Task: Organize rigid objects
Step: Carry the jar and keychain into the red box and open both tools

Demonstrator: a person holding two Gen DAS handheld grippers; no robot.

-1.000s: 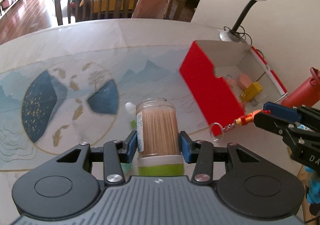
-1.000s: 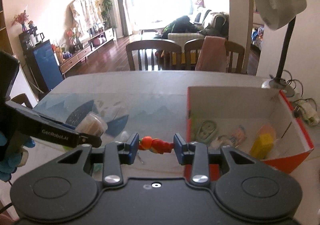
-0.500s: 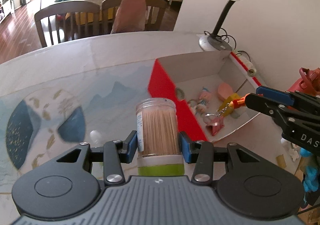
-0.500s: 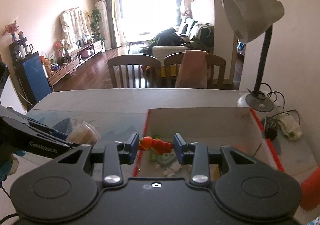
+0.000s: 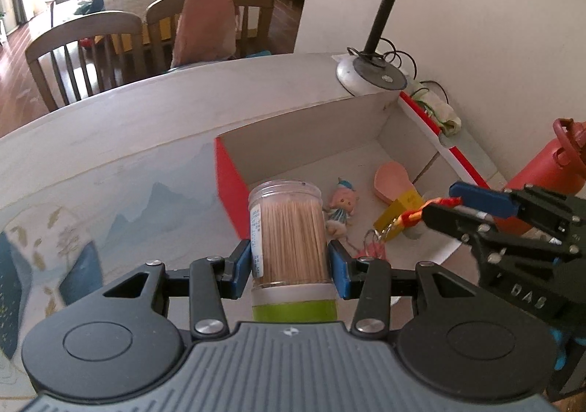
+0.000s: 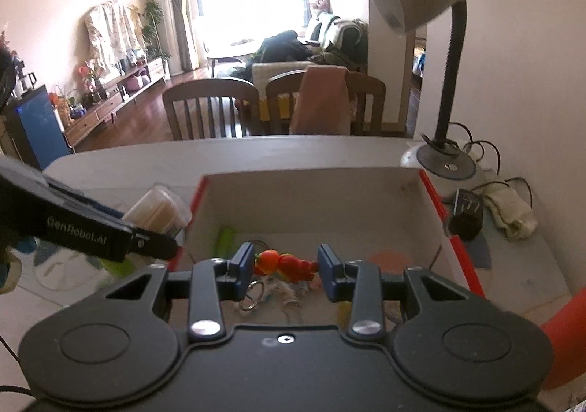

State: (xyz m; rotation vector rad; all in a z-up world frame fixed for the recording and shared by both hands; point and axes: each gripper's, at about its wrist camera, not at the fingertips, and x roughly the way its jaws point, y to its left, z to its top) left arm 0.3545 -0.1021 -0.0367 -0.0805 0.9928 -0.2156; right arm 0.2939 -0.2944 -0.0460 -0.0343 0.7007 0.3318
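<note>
- The left gripper (image 5: 289,265) clamps its 2 blue pads on a clear plastic jar of wooden toothpicks with a green lid (image 5: 287,232), held over the near wall of the red cardboard box (image 5: 229,188).
- The right gripper (image 6: 285,263) pinches a red-and-orange keychain charm (image 6: 284,263) above the box's inside, its metal ring (image 6: 254,296) dangling.
- A small doll (image 5: 338,207) lies in the box.

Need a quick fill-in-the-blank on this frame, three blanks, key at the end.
1. The left gripper is shut on a jar of ____.
2. The right gripper holds a red and orange ____.
3. The box has a ____ outer wall.
4. The small doll lies ____ the box.

Missing words: toothpicks; keychain; red; inside
</note>
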